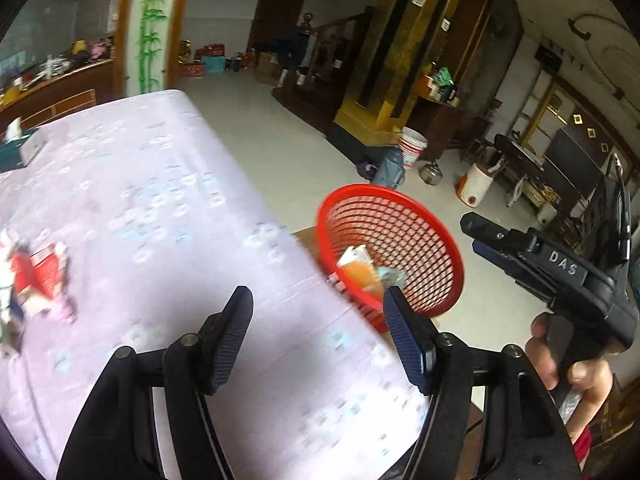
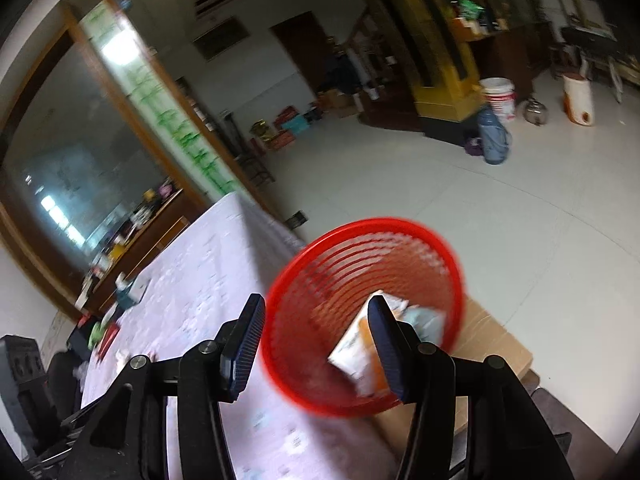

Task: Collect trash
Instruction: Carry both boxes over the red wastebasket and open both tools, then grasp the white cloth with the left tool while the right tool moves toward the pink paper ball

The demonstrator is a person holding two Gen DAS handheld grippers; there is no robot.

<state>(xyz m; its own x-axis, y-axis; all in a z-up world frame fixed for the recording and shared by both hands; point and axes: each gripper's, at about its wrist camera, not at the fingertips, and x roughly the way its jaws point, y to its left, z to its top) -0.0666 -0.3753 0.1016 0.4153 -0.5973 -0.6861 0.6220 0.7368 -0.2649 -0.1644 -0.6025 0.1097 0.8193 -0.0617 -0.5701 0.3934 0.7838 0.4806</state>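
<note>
A pale tiled floor [image 2: 460, 200] is spreading out around a yellow pillar [image 1: 384, 92], catching soft daylight. Just beside the pillar's base a white bucket [image 1: 413, 147] is standing, with a blue bag [image 1: 389, 169] leaning against it. Well behind the pillar a dark wooden door [image 1: 278, 10] is sitting in the white back wall. Far to the pillar's left a wood-framed glass partition [image 2: 80, 136] is reflecting window light.

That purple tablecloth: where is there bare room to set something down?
The tablecloth lies bare from the teal tissue box across to the edge beside the red basket. Its near-left side is crowded with red wrappers.
</note>
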